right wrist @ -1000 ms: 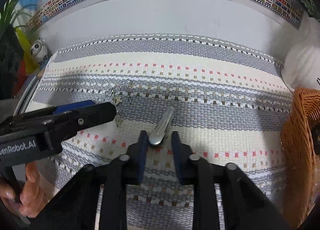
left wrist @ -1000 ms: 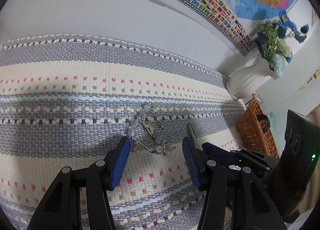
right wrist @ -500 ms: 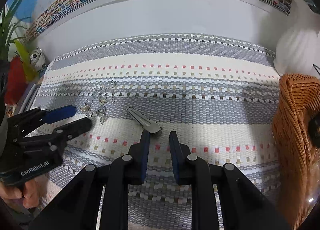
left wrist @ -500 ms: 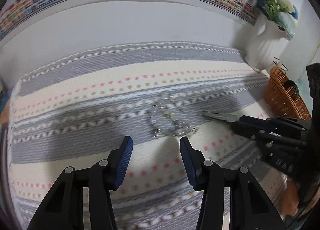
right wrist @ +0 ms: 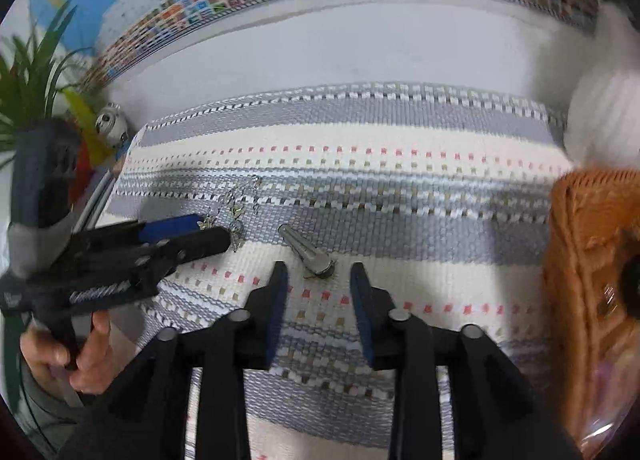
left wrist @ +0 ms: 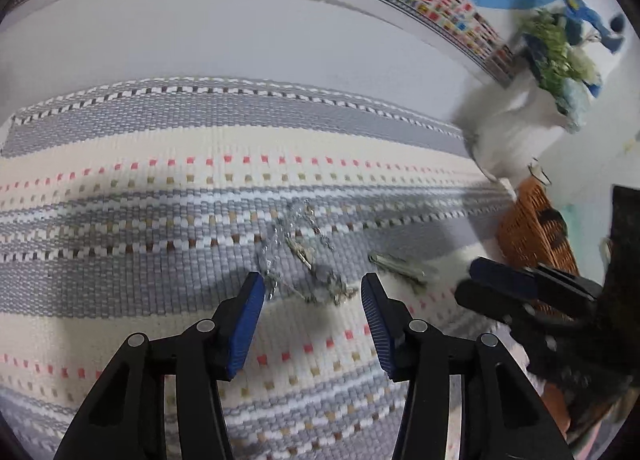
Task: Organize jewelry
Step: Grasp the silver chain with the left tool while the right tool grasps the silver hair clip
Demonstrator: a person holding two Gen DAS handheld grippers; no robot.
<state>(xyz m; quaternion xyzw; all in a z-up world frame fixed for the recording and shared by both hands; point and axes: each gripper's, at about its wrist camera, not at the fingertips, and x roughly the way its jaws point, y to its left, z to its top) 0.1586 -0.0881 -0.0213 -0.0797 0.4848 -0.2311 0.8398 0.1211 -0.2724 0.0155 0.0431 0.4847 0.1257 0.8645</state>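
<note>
A silvery chain with small charms (left wrist: 304,256) lies in a loose heap on the striped woven mat (left wrist: 160,188). My left gripper (left wrist: 312,292) stands open right over its near end, blue pads on either side and not pressing. A silver hair clip (right wrist: 308,250) lies flat on the mat just beyond my right gripper (right wrist: 319,280). Its jaws are opening, and only the clip's round end is near the gap. In the right wrist view the chain (right wrist: 240,208) sits by the left gripper's fingertips (right wrist: 208,240). The clip (left wrist: 396,266) shows right of the chain in the left wrist view.
An orange wicker basket (right wrist: 588,260) stands at the mat's right edge, with a white vase (left wrist: 508,132) of greenery behind it. At the left are a green plant (right wrist: 32,72) and a small owl figure (right wrist: 108,122). A hand (right wrist: 80,360) holds the left gripper.
The right gripper's jaws have spread and drawn back from the clip, which turned and now rests free on the mat. The left gripper has come closer over the chain.
</note>
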